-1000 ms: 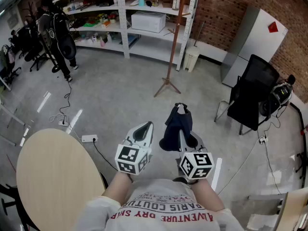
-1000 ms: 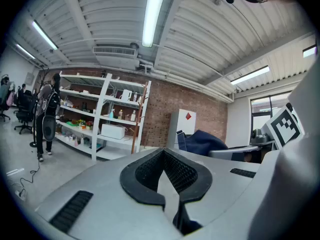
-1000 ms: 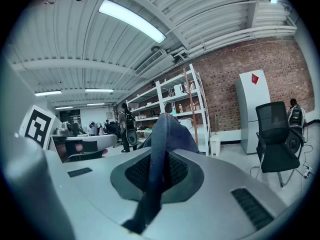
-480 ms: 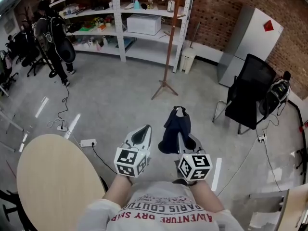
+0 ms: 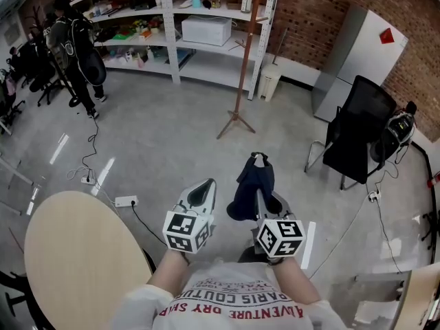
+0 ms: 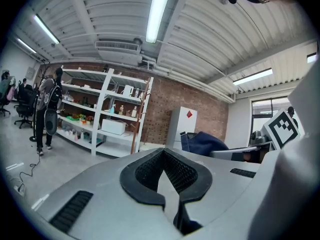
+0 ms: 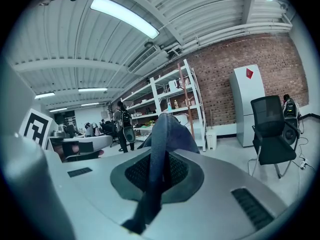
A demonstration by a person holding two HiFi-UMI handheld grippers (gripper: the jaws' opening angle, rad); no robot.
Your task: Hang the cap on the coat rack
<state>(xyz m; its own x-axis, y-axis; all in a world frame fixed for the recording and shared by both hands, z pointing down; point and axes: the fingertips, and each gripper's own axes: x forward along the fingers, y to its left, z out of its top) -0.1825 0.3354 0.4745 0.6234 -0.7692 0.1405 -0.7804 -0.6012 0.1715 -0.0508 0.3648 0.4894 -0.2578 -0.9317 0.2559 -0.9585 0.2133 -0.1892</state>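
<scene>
Right gripper (image 5: pixel 259 162): jaws closed on the cap (image 5: pixel 251 184). In the right gripper view (image 7: pixel 157 176) a fold of dark blue cloth runs down between the pads, pinched flat. Which part of the cap (image 7: pixel 169 129) is pinched, band or brim, I cannot tell; probably the band.

Cap: hangs in the air from the right jaws, draped over the gripper's front, above the floor (image 5: pixel 165 143). It touches nothing else.

Left gripper (image 5: pixel 199 190): jaws together, nothing between them. In the left gripper view (image 6: pixel 167 176) the black pads meet along one seam. It is held level, just left of the right gripper and apart from the cap (image 6: pixel 205 143).

Rack (image 5: pixel 242 53): a brown wooden pole on spread feet, upright on the floor in front of the shelves (image 5: pixel 206 26). It is well ahead of both grippers, and no hook of it is near the cap. It also shows in both gripper views (image 7: pixel 182 101) (image 6: pixel 136 130).

Surroundings: round table (image 5: pixel 75 253) at lower left, black chair (image 5: pixel 357 133) at right, a person (image 5: pixel 79 40) standing far left.
</scene>
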